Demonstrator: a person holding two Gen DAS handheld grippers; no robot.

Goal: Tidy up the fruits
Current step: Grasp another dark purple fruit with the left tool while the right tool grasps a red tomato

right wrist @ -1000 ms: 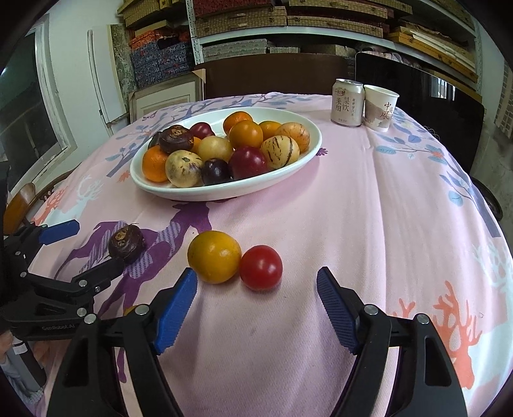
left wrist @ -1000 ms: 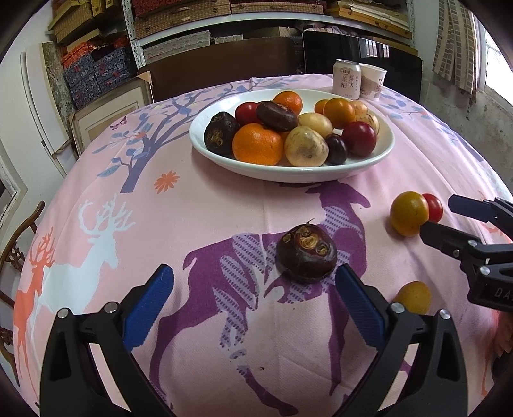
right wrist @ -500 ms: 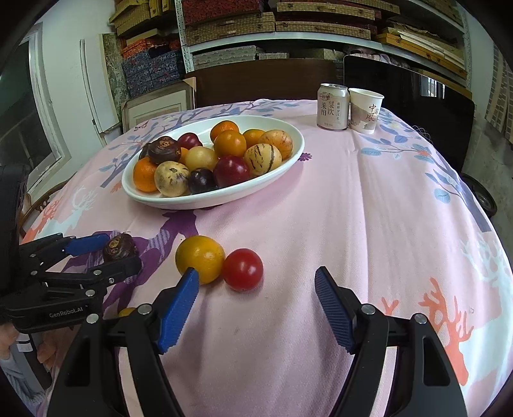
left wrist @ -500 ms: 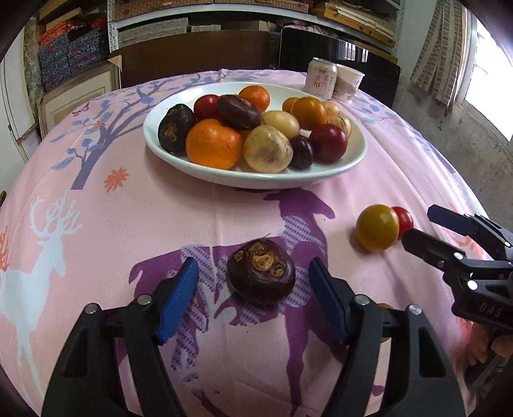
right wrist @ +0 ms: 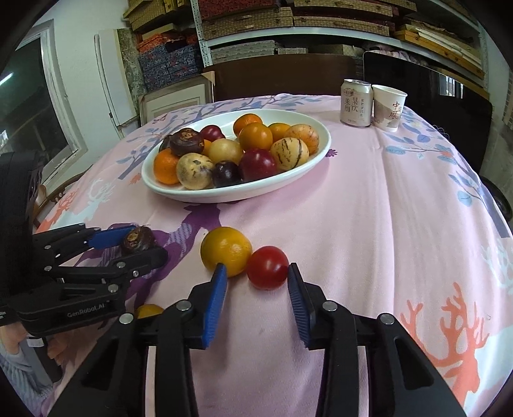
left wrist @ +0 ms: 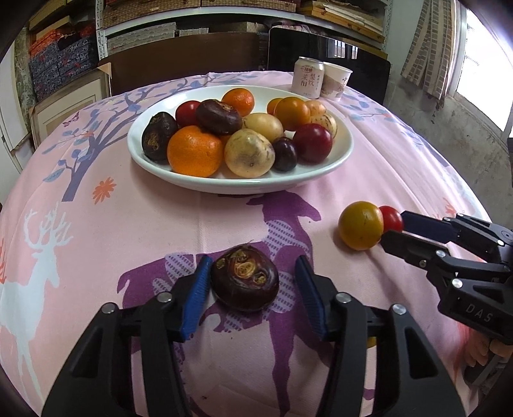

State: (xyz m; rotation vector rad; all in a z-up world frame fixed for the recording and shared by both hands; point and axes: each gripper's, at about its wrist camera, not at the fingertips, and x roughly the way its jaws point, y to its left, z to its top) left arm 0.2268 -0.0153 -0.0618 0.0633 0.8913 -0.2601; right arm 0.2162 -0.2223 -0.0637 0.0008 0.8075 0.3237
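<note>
While the right tool (right wrist: 256, 277) hides it, a yellow fruit (right wrist: 148, 310) peeks out.

Left tongs (left wrist: 253, 288) and right tongs (right wrist: 256, 288) angled down, jaws just closing, not gripping

**A cluttered storeroom behind a round bench**

The bench (right wrist: 368, 224) wears a pink cloth printed with deer and branches. Behind it stand a dark wooden chair back (left wrist: 182, 61) and a black one (left wrist: 320, 48). Metal shelving (right wrist: 288, 29) along the back wall is packed with woven and patterned boxes. Daylight comes from a window (left wrist: 481, 54) beside a checked curtain (left wrist: 426, 48), over a rough grey concrete wall. A second window (right wrist: 41, 106) sits in a white wall.
</note>
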